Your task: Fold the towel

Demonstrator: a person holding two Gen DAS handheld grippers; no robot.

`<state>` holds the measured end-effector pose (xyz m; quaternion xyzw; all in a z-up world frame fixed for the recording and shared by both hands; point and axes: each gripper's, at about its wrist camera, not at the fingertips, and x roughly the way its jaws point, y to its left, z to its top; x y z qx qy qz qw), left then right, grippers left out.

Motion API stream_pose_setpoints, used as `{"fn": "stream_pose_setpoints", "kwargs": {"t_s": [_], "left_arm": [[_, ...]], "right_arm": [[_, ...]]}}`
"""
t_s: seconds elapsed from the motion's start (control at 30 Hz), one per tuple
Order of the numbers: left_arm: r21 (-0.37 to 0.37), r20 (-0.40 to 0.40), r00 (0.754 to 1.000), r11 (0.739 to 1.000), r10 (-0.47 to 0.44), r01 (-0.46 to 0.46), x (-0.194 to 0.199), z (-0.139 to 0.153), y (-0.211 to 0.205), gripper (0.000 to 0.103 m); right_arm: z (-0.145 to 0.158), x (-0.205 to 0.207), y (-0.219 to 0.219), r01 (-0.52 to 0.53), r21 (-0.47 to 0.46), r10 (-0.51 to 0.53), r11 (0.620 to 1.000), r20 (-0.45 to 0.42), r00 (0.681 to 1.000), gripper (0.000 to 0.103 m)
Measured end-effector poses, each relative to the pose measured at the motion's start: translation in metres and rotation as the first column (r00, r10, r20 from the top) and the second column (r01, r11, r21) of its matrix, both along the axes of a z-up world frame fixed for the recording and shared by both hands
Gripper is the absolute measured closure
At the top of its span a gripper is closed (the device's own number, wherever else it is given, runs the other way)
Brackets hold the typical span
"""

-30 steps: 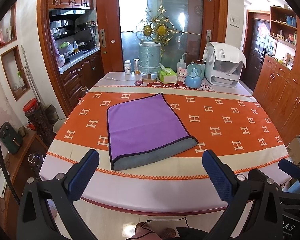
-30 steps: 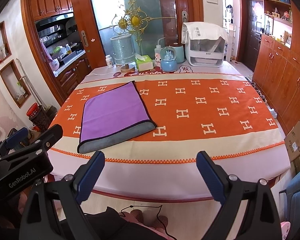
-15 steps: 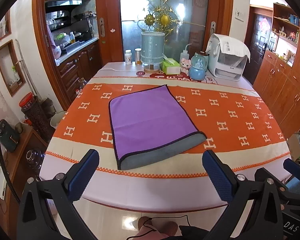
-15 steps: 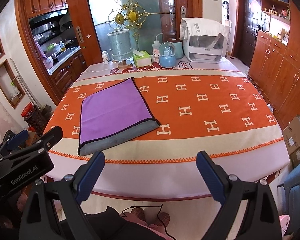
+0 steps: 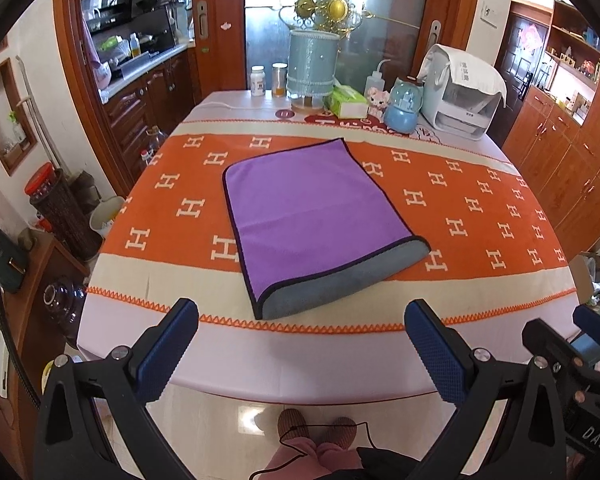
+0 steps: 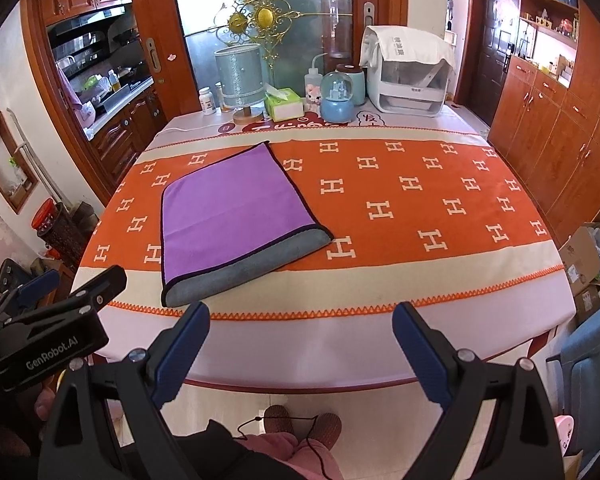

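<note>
A purple towel (image 5: 308,208) lies flat on the table, folded over itself, with a strip of its grey underside (image 5: 340,280) showing along the near edge. It also shows in the right wrist view (image 6: 232,216). My left gripper (image 5: 300,344) is open and empty, held off the table's near edge, in front of the towel. My right gripper (image 6: 300,340) is open and empty, also off the near edge, to the right of the towel. The left gripper's body (image 6: 40,336) shows at the lower left of the right wrist view.
The table has an orange H-patterned cloth (image 5: 480,216). At its far end stand a blue-grey lamp (image 5: 312,68), a tissue box (image 5: 348,102), a snow globe (image 5: 406,110) and a white appliance (image 5: 464,100). Cabinets (image 6: 560,140) line the right wall.
Both grippers have risen and tilted downwards a little, so the table sits lower and closer in view. The towel has not moved. Both grippers stay open.
</note>
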<state>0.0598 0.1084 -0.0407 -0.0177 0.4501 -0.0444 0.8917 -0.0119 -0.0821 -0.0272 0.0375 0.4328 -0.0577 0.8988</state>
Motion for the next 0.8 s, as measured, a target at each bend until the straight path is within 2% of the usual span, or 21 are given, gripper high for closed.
{"fn": "stream_pose_setpoints", "kwargs": {"t_s": [0.47,0.67,0.8], "left_arm": [[-0.047,-0.017,1.0,0.999,0.016,-0.016,0.015,-0.015,0.029,0.0],[-0.059,-0.034,0.998,0.997,0.048,-0.05,0.03,-0.022,0.029,0.0],[-0.095,-0.051,0.997,0.993,0.062,-0.067,0.044,-0.03,0.028,0.0]], "right_arm": [[-0.007,0.027,0.008,-0.044,-0.016,0.045,0.999,0.023,0.999,0.01],[-0.012,0.053,0.003,-0.113,-0.039,0.114,0.993,0.013,0.993,0.01],[-0.015,0.073,-0.002,-0.176,-0.045,0.177,0.983,0.015,0.984,0.01]]}}
